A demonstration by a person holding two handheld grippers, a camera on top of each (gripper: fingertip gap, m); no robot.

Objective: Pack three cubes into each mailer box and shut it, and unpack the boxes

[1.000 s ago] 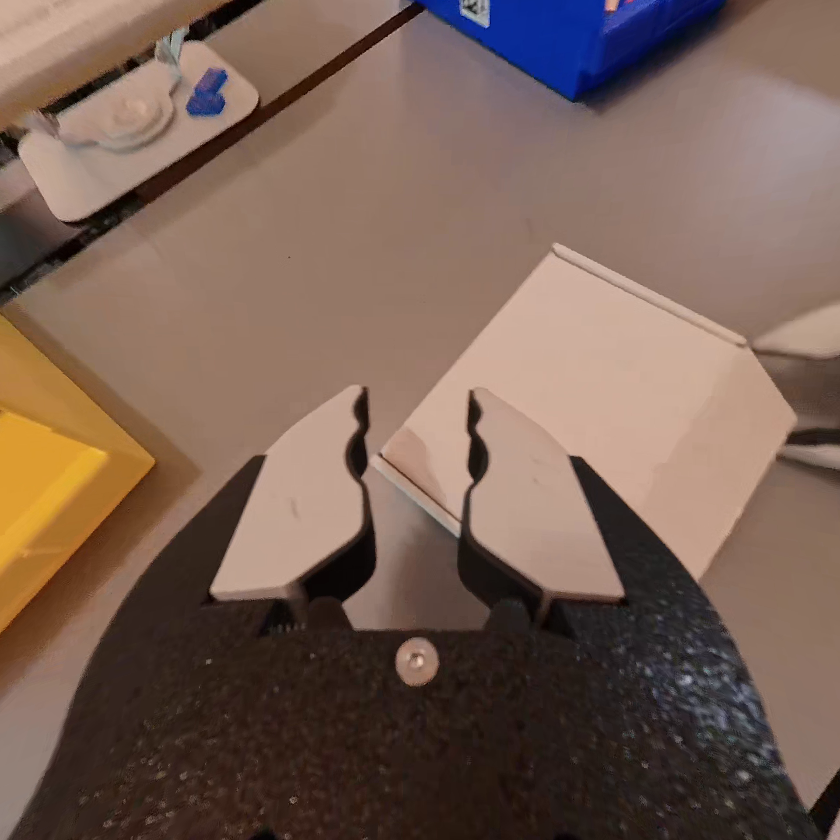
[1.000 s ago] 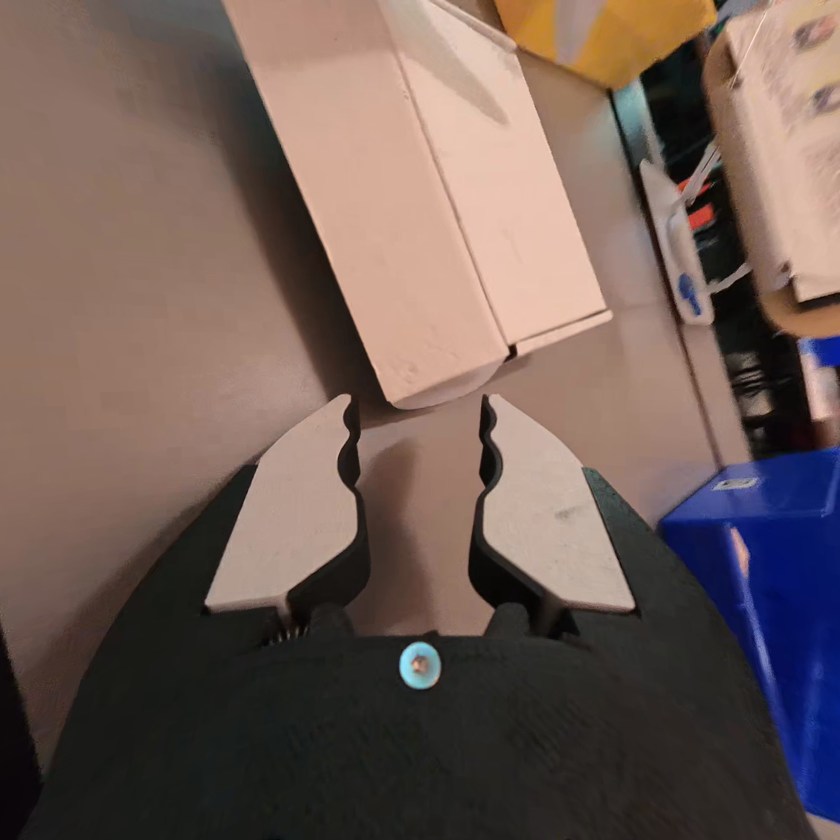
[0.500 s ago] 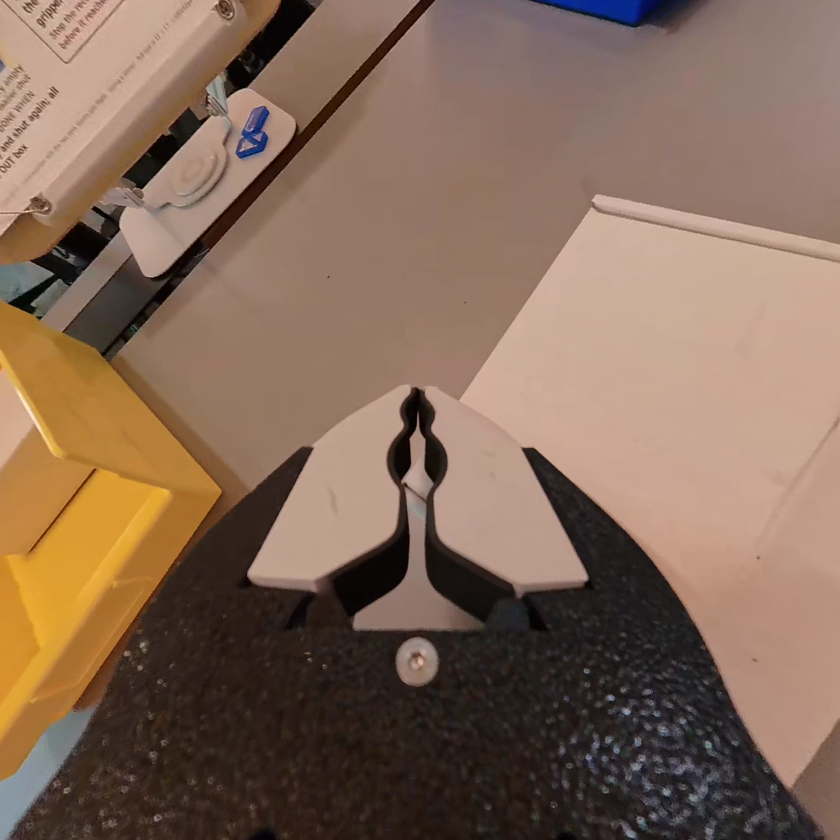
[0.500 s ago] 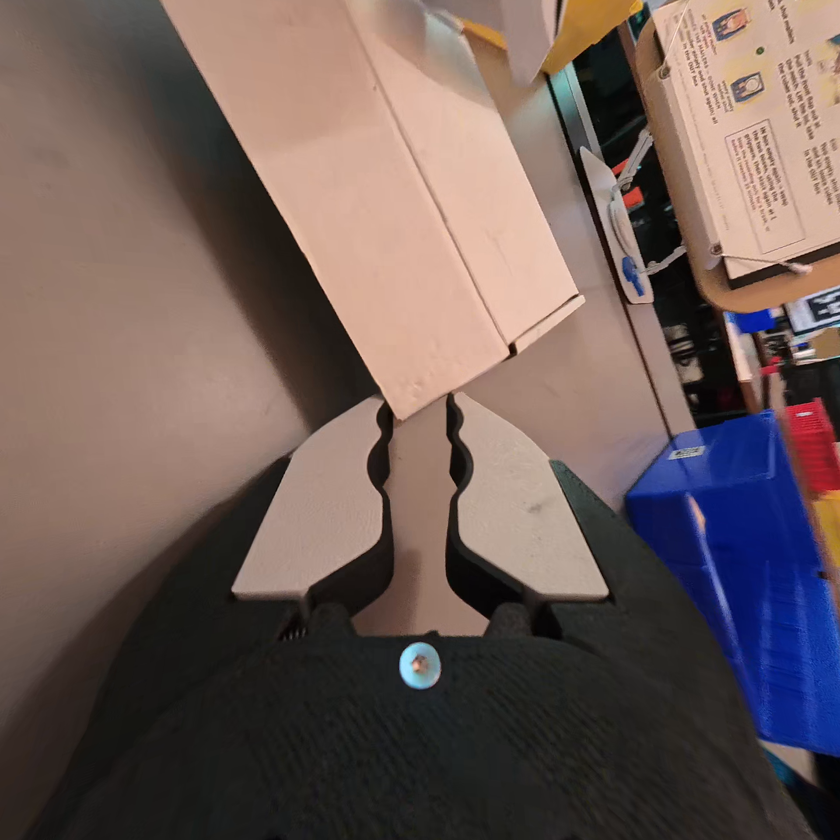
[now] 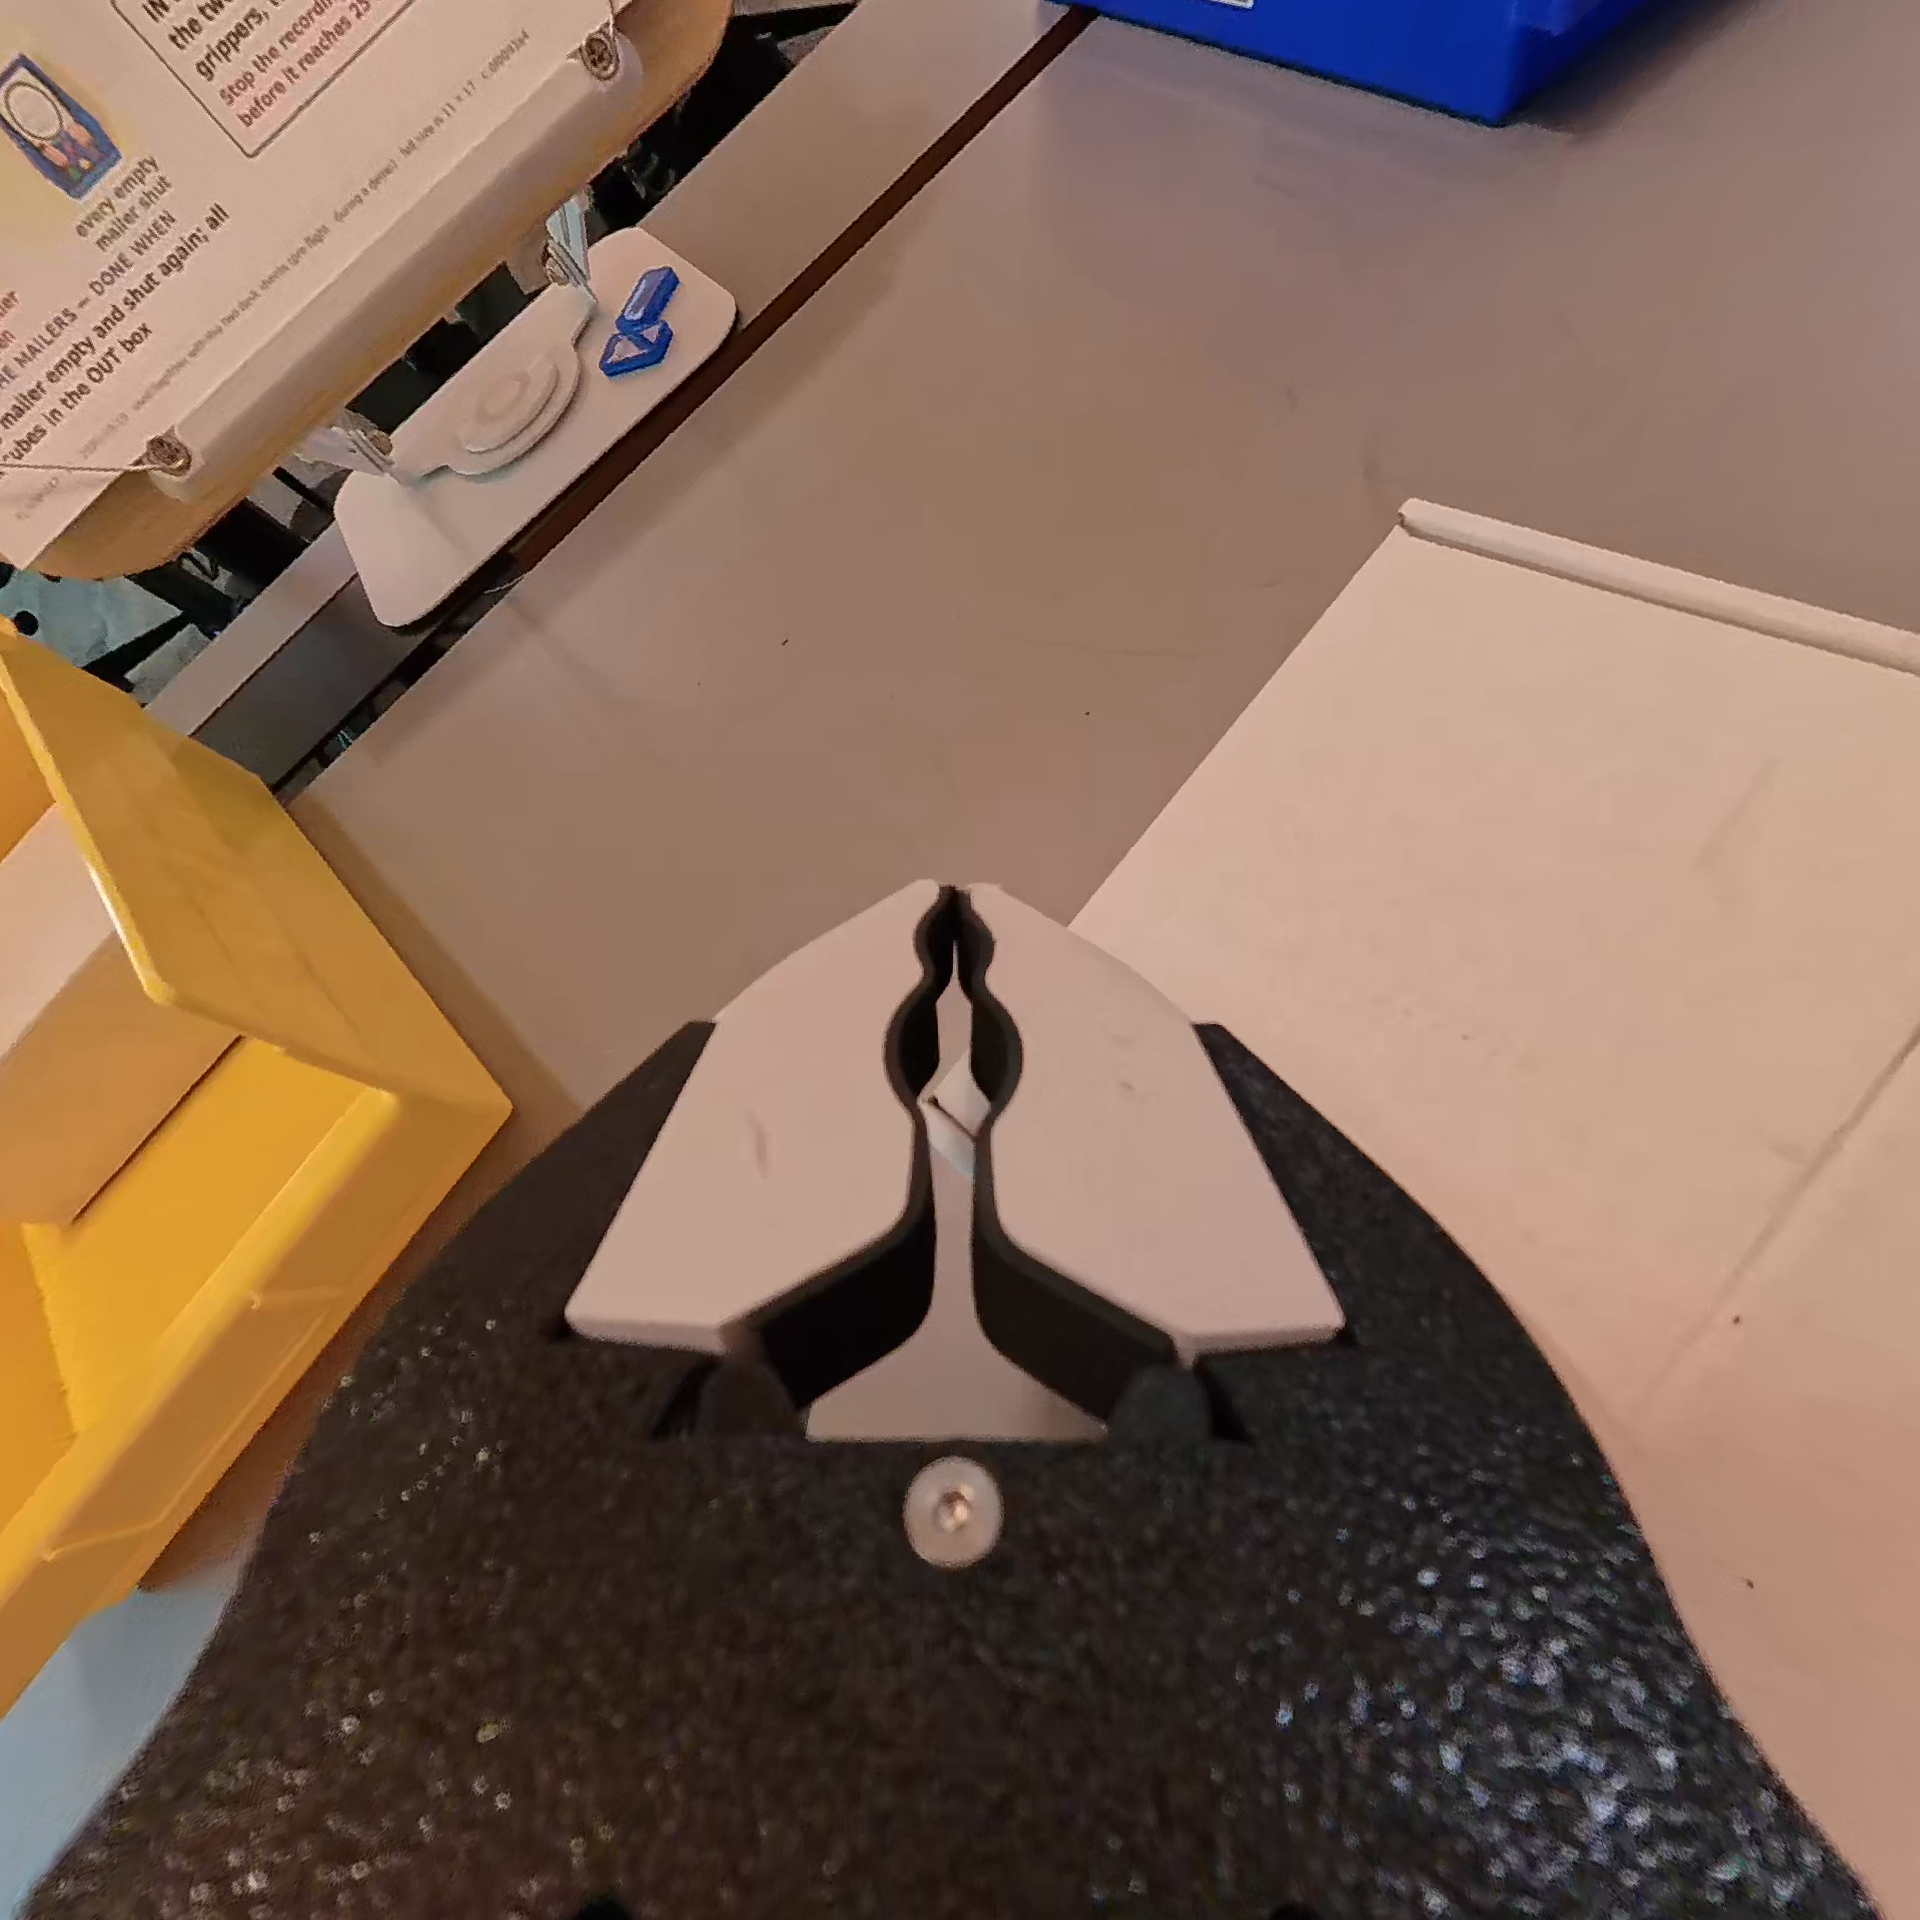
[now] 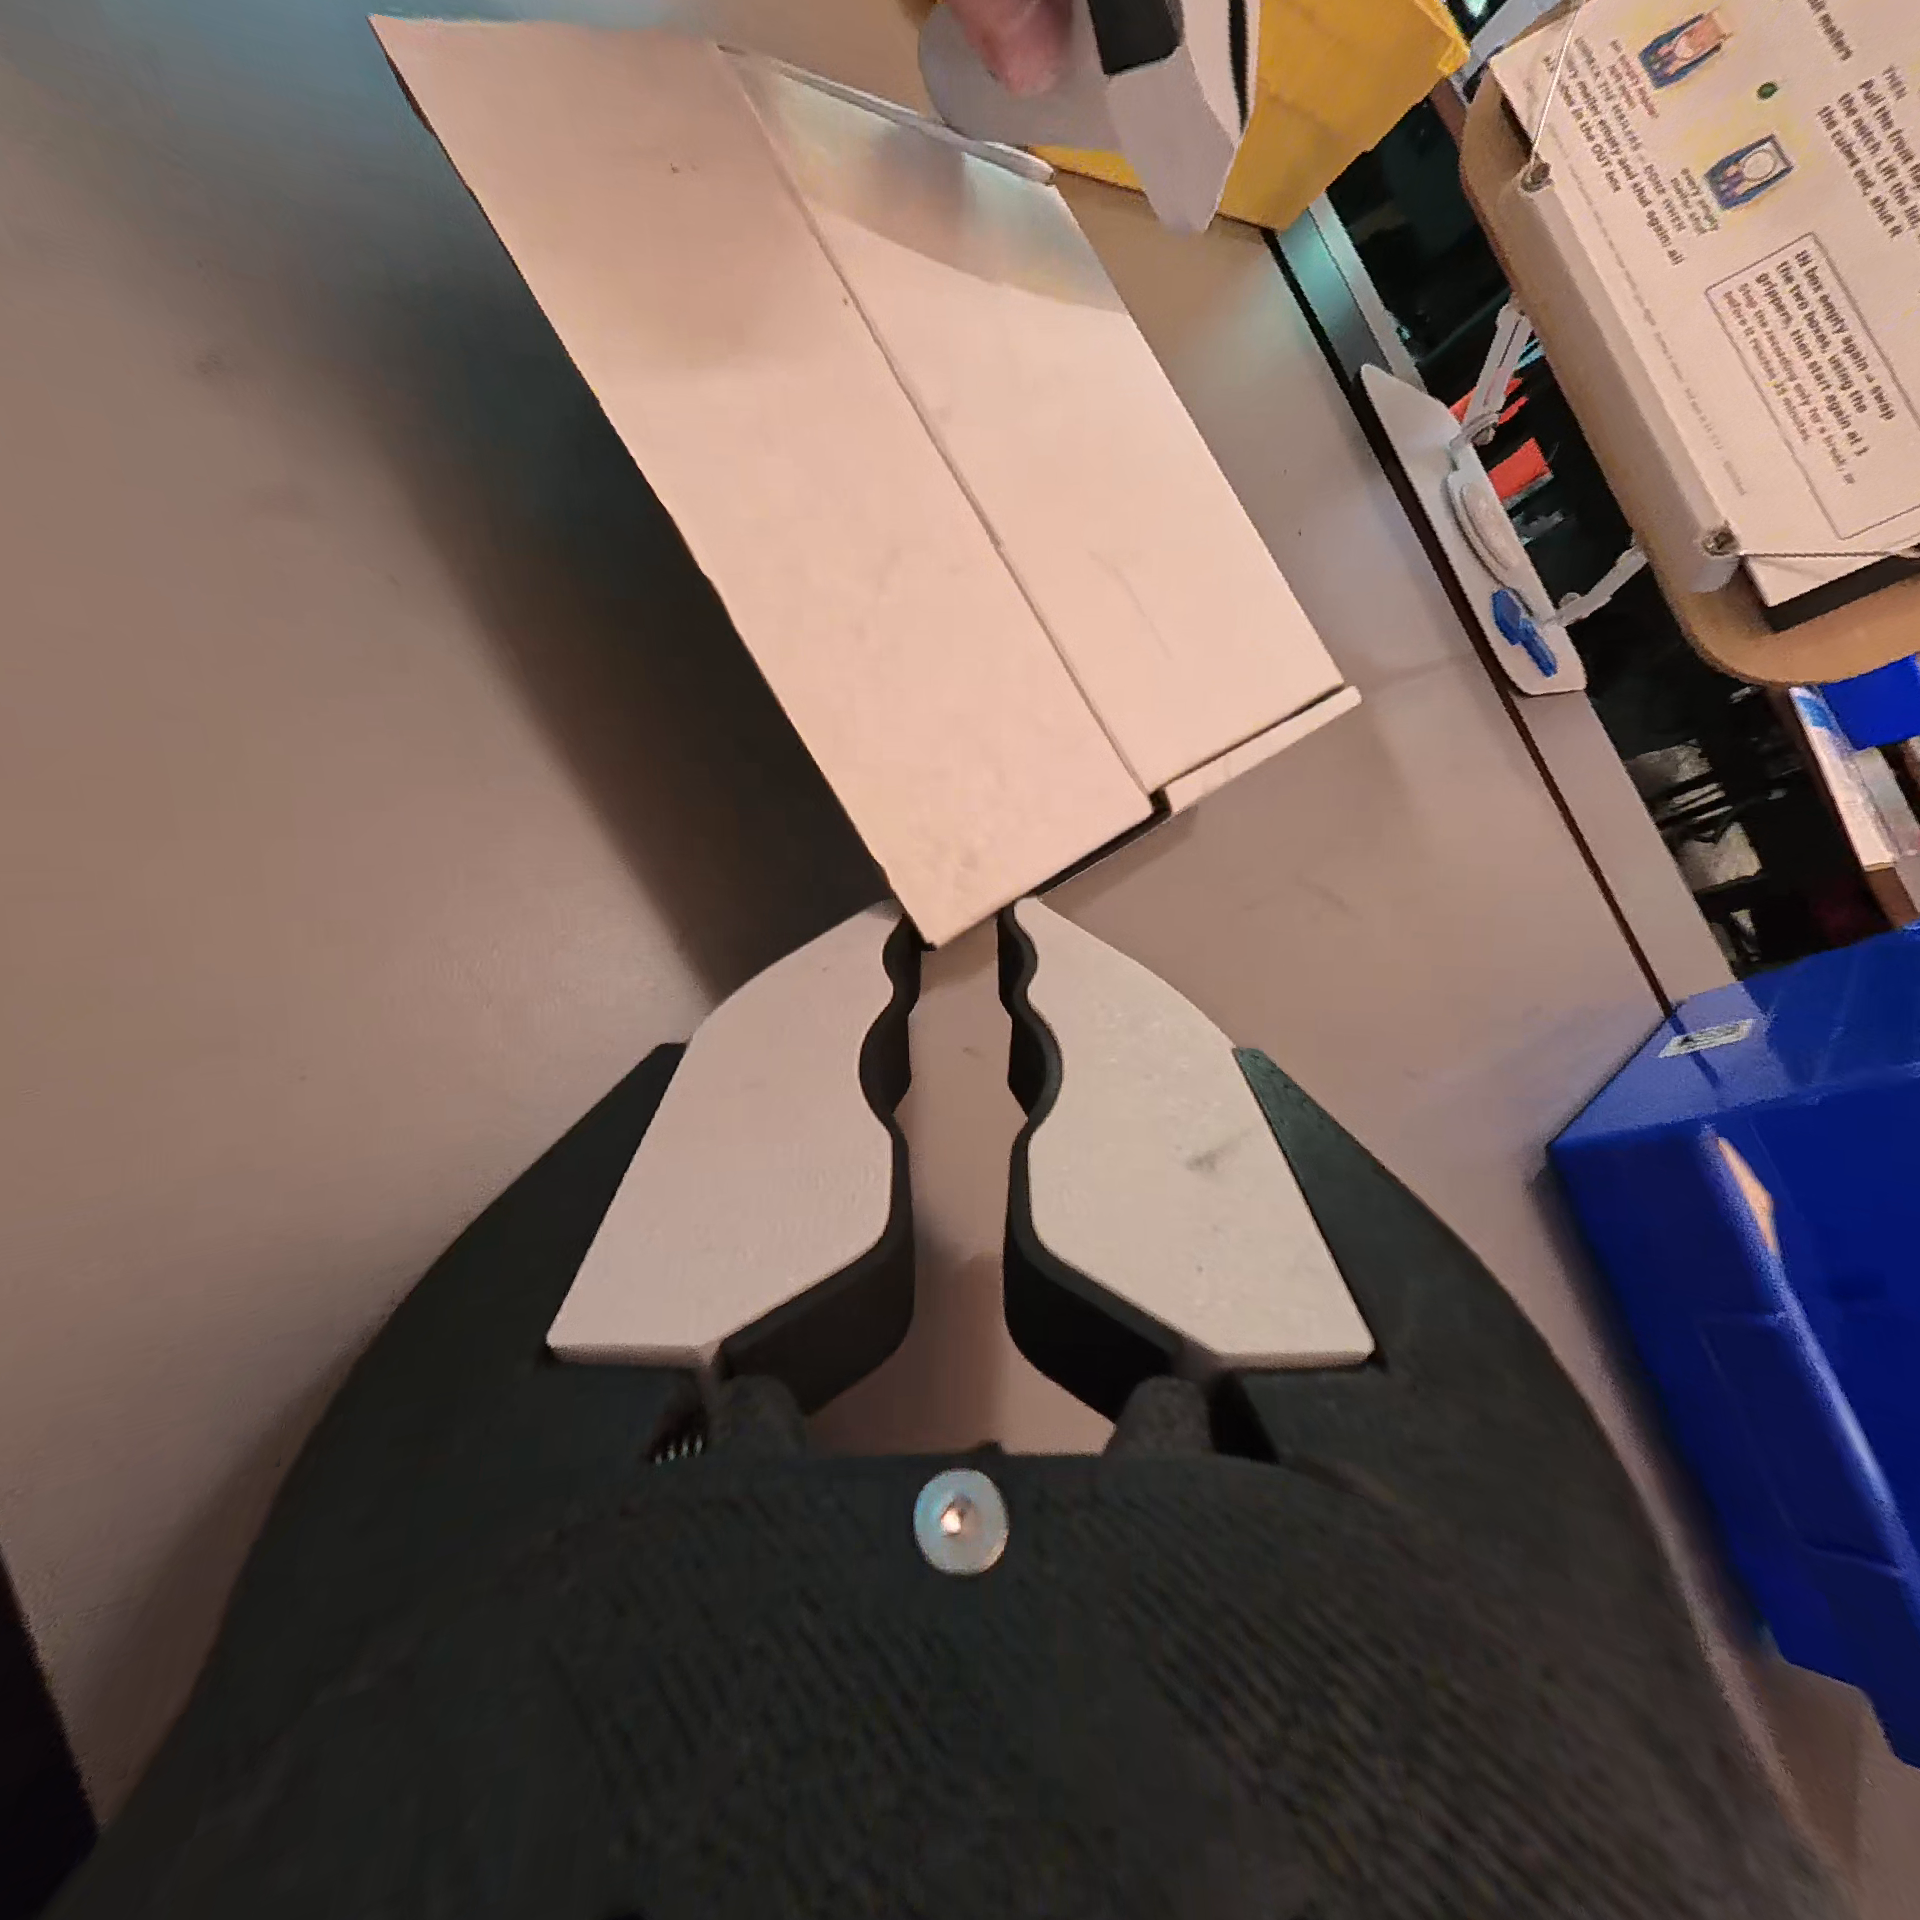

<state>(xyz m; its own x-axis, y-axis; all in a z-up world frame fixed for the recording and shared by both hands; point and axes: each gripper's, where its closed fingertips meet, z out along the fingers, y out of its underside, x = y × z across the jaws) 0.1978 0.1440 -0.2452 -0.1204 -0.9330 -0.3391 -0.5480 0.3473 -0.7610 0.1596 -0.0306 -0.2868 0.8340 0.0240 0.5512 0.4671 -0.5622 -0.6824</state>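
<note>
left gripper (image 5: pixel 951 904): clenched, pale fingertips meeting, a thin white corner of the mailer box (image 5: pixel 1538 935) pinched deep between the fingers.
right gripper (image 6: pixel 958 930): narrowly parted, the box's near corner sitting right at its tips; whether it bites the cardboard, can't tell.
mailer box: white cardboard, flat and rectangular, lid down, a few scuffs on top; it hangs tilted between the two grippers over the middle of the tabletop (image 5: pixel 1039 436), and whether any part touches the surface is unclear.
far end of box: in the right wrist view the other gripper sits on its far corner, blurred.
gripper build: black grainy bodies, smooth grey finger plates with wavy inner edges, a silver screw at the base.
tabletop: matte grey, smooth, a dark seam along its far edge.
yellow bin (image 5: pixel 208 1039): glossy plastic, just left of the left gripper at the tabletop's left edge.
blue bin (image 6: pixel 1766 1299): hard plastic, boxy, near the right gripper on the tabletop.
instruction board (image 5: pixel 260 208): printed sheet on a tan panel, beyond the far edge on a white stand (image 5: pixel 520 436) with small blue clips.
</note>
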